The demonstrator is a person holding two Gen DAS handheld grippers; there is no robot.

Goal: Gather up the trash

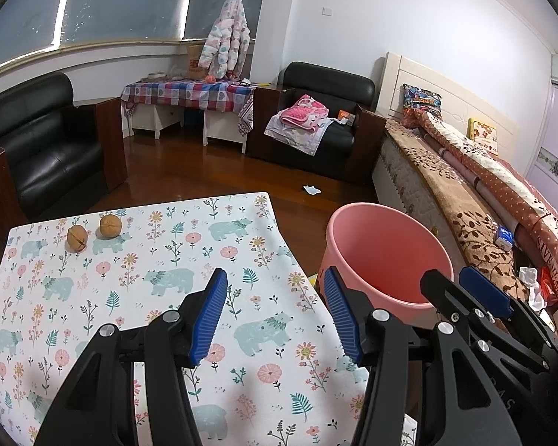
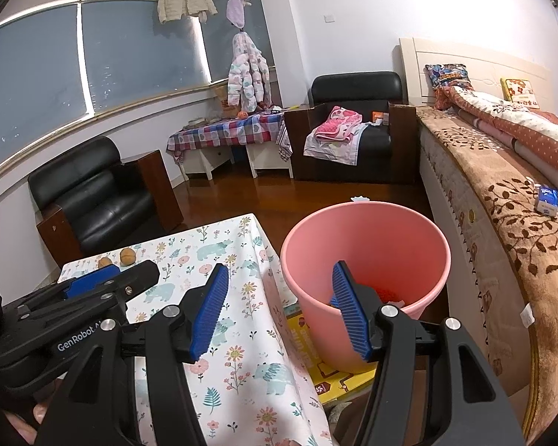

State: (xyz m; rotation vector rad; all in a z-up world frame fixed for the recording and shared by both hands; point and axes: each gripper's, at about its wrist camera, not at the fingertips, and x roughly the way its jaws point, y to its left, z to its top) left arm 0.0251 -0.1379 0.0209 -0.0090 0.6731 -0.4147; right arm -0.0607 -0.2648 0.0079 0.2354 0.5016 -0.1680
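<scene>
two walnuts (image 1: 93,232) on floral tablecloth (image 1: 137,260), pink bin (image 1: 387,252) beside, left gripper (image 1: 275,312) jaws apart

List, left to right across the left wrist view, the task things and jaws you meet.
Two walnuts on the far left of the table → left gripper, jaws open and empty → pink bin → right gripper at the bin's near right rim.

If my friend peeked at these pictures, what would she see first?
Probably the big pink bucket standing on the floor between the table and the bed. Next, the tablecloth covered in bears and flowers, with two brown walnuts sitting side by side near its far left corner. Up close, the left gripper and the right gripper both show their blue fingers wide apart, holding nothing.
</scene>
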